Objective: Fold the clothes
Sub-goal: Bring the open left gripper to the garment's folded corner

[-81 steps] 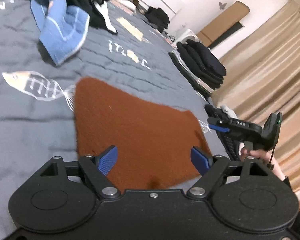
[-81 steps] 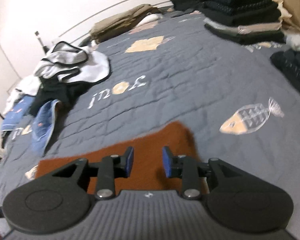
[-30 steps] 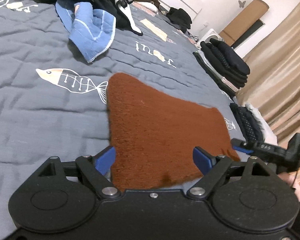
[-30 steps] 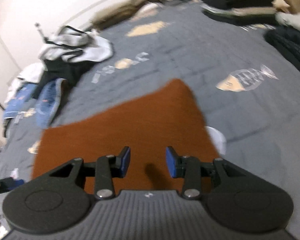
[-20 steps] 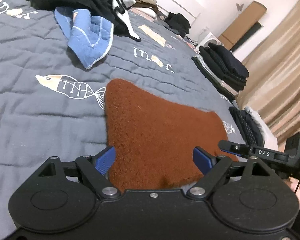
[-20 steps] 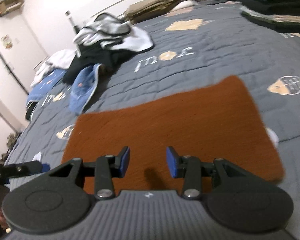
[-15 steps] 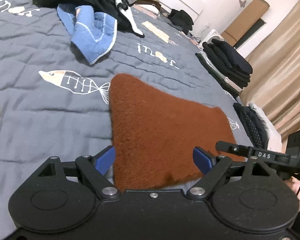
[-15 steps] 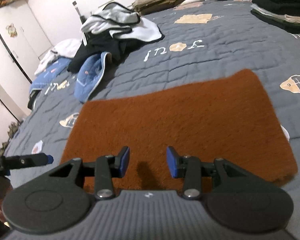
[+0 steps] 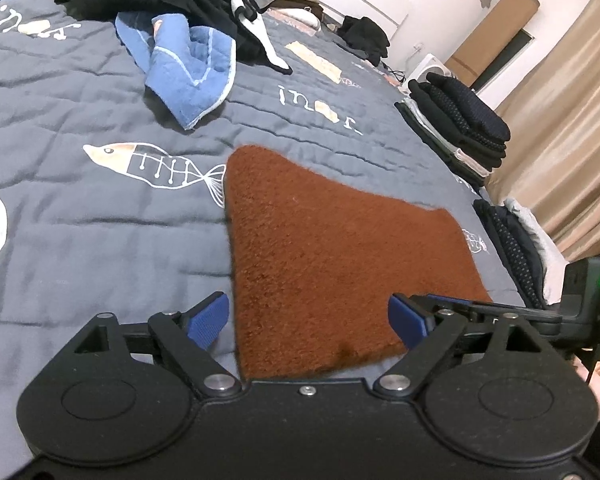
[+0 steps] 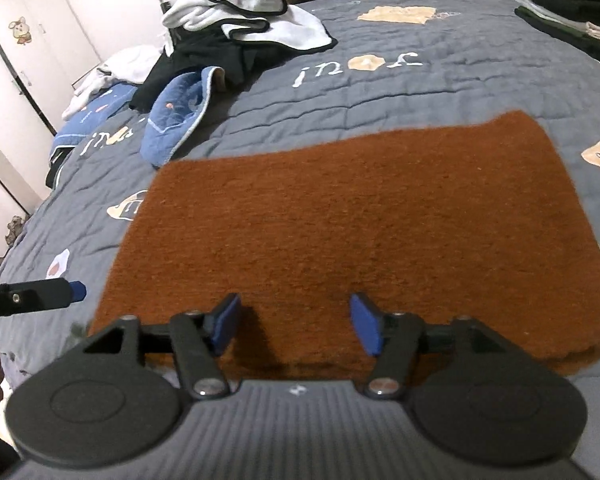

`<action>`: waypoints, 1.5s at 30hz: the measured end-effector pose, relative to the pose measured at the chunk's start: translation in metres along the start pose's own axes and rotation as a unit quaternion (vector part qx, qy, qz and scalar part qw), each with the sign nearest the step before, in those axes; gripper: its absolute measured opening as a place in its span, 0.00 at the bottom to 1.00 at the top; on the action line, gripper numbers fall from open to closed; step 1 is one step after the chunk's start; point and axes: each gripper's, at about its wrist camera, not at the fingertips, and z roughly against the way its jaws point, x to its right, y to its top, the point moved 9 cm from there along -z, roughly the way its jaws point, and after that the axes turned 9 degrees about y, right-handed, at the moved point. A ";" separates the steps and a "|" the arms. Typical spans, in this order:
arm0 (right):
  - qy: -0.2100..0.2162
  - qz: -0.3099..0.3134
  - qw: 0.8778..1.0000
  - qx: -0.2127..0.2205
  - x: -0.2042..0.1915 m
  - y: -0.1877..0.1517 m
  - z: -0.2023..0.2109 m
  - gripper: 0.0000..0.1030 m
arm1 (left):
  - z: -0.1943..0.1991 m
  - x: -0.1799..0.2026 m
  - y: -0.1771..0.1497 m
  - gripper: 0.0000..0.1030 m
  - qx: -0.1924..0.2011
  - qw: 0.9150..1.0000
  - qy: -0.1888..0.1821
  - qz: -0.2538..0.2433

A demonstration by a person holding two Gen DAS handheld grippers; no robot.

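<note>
1. The folded brown cloth (image 10: 364, 236) lay flat on the grey quilt (image 9: 80, 236), near its front edge.
2. The left gripper (image 9: 306, 322) hovered over the cloth's near edge, jaws wide and empty.
3. The right gripper (image 10: 296, 330) had just been opening its jaws; the pads pressed on nothing.

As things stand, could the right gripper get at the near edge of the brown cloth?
Probably yes. The right gripper hangs open just over the brown cloth, its jaws having just been opening, with nothing between them and the near edge.
</note>
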 end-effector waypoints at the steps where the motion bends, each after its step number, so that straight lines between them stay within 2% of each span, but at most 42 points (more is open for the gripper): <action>1: -0.002 0.003 1.000 0.001 -0.002 0.001 0.000 0.63 | 0.001 0.000 0.000 0.85 0.003 1.000 0.004 -0.004; 6: -0.001 0.008 1.000 0.014 -0.007 0.006 0.008 0.63 | -0.001 0.004 0.001 0.86 0.014 0.999 0.030 -0.032; 13: -0.004 0.001 1.000 0.003 0.000 0.002 -0.001 0.63 | -0.004 0.010 0.001 0.86 0.014 0.999 0.027 -0.042; 16: -0.005 0.010 1.000 0.001 0.000 0.000 -0.006 0.67 | -0.004 0.012 0.000 0.86 0.014 0.998 0.026 -0.047; 29: -0.003 -0.004 1.000 0.000 -0.001 0.002 -0.006 0.71 | 0.002 -0.005 0.008 0.86 0.018 1.000 0.018 0.001; 32: -0.002 -0.009 1.000 0.000 -0.001 0.003 -0.006 0.71 | -0.003 -0.010 0.003 0.84 0.006 1.000 0.023 0.007; 33: -0.001 -0.012 1.000 0.000 -0.001 0.003 -0.006 0.71 | -0.005 -0.012 0.001 0.81 0.001 1.000 0.026 0.010; 34: -0.001 -0.015 1.000 0.000 0.000 0.003 -0.006 0.71 | -0.007 -0.014 0.000 0.73 -0.002 1.000 0.028 0.013; 37: 0.002 -0.021 1.000 -0.001 0.000 0.004 -0.006 0.71 | -0.014 -0.019 -0.005 0.65 -0.022 0.999 0.025 0.027; 45: 0.010 -0.033 0.999 0.000 0.003 0.006 -0.005 0.71 | -0.032 -0.021 -0.016 0.61 -0.046 0.998 0.022 0.038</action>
